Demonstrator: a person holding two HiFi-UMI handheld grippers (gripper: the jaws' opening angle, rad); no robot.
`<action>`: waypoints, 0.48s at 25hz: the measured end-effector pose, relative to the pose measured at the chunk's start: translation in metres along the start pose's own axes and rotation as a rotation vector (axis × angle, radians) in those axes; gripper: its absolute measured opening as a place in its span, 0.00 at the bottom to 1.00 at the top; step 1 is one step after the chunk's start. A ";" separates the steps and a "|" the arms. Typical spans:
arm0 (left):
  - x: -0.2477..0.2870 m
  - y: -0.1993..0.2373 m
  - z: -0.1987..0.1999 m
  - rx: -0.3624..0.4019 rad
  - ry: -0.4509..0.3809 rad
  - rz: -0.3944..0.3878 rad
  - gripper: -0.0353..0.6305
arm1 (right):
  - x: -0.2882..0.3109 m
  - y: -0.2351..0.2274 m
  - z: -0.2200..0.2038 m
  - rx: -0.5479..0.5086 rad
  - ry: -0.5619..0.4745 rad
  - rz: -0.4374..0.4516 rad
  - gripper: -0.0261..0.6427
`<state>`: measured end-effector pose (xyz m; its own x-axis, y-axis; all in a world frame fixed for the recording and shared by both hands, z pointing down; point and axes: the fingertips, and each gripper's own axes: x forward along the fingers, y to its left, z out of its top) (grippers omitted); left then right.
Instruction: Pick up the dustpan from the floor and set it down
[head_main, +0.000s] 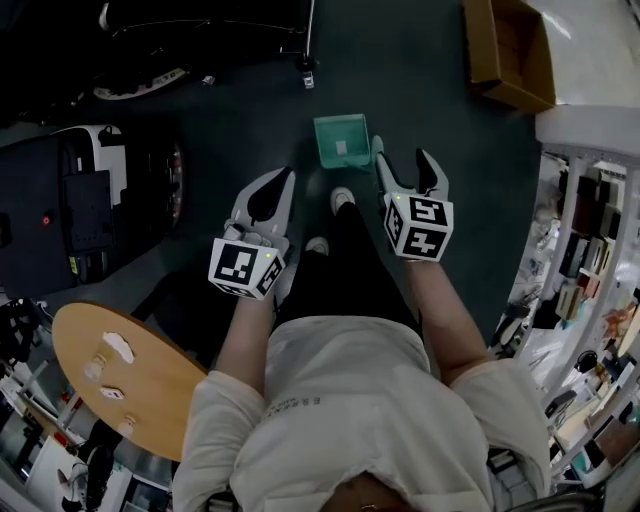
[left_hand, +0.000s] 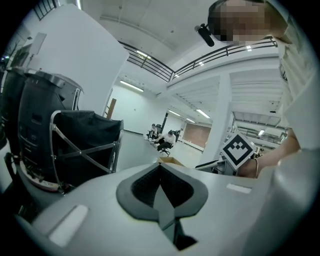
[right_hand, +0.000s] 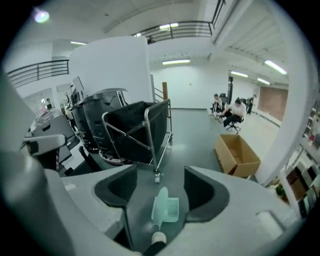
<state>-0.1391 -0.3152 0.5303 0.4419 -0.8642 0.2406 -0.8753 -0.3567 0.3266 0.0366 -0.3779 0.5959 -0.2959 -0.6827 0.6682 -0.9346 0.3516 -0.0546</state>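
Three cameras, all close in over one patch of floor (head_main: 430, 100).
Your head camera looks steeply down past your chest. The camera on your left hand-held gripper (head_main: 287, 175) faces almost level across the hall, and the one on your right hand-held gripper (head_main: 402, 150) tilts downward. Head and right views share the dustpan (right_hand: 166, 210) and the cardboard box (right_hand: 237, 155). Both gripper views share the black cart (left_hand: 85, 145).

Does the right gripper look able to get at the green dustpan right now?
Probably yes, once lowered: the right gripper is open and empty, and the dustpan lies on the floor just ahead, below it, with nothing between.
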 end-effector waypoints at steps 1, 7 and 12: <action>-0.009 -0.010 0.012 0.016 -0.006 -0.011 0.08 | -0.021 -0.001 0.011 -0.024 -0.043 -0.027 0.43; -0.078 -0.062 0.076 0.129 -0.115 -0.015 0.08 | -0.141 0.004 0.044 -0.067 -0.265 -0.124 0.03; -0.130 -0.107 0.090 0.205 -0.178 -0.011 0.09 | -0.214 0.018 0.032 -0.097 -0.348 -0.027 0.03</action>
<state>-0.1209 -0.1966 0.3815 0.4257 -0.9023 0.0675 -0.9002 -0.4148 0.1324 0.0766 -0.2462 0.4285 -0.3366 -0.8637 0.3751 -0.9247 0.3784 0.0416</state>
